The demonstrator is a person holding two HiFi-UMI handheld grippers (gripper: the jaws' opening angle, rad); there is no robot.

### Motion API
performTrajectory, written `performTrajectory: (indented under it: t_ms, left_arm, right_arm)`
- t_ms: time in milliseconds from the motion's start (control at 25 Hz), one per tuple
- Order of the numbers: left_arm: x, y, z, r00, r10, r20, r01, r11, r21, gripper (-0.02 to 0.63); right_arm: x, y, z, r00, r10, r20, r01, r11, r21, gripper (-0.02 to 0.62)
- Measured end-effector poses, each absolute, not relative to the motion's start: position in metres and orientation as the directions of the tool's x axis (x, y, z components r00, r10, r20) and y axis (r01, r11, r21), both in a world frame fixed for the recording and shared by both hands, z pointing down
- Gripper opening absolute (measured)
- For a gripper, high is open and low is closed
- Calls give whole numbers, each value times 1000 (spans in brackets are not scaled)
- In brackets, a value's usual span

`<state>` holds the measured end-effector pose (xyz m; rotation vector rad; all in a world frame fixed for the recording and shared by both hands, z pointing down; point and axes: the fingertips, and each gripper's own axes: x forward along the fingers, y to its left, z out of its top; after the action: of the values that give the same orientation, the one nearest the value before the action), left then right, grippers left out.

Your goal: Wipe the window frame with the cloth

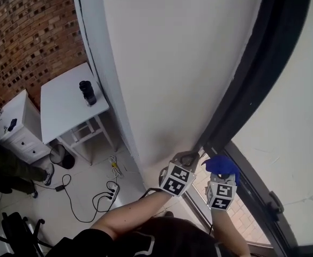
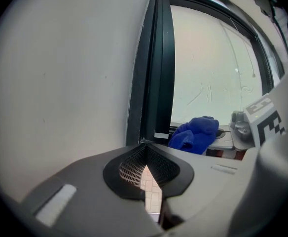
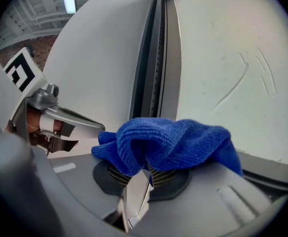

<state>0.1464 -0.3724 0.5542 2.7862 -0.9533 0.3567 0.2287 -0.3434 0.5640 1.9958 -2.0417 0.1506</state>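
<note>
Blue cloth point(image 3: 169, 141) | clamped in right hand-held gripper point(image 3: 140, 174) | jaw tips hidden

The window frame point(image 1: 263, 84) runs up the right side with the wall point(image 1: 162, 63) to its left; at its foot the left gripper point(image 2: 145, 147) sits just left of the right gripper point(image 3: 145, 174), whose jaws hold the cloth point(image 3: 168, 142) near the frame. Further left, a table point(image 1: 60, 111) by the wall bears a container point(image 1: 87, 92), with a cabinet point(image 1: 17, 130) to its left.
</note>
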Motion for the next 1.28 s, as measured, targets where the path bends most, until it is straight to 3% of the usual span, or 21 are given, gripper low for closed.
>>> performTrajectory:
  t_ms: [600, 840, 1280]
  left_arm:
    - [140, -357, 531, 849, -463, 256, -498, -862, 93, -6]
    - [124, -342, 512, 854, -482, 193, -505, -858, 90, -6]
    - [117, -347, 519, 840, -495, 225, -521, -851, 73, -6]
  right_arm:
    - [219, -364, 552, 29, -956, 291, -996, -3, 90, 60]
    - [202, -356, 540, 41, -969, 245, -996, -19, 93, 60]
    - [207, -385, 554, 20, -958, 286, -998, -4, 55, 60]
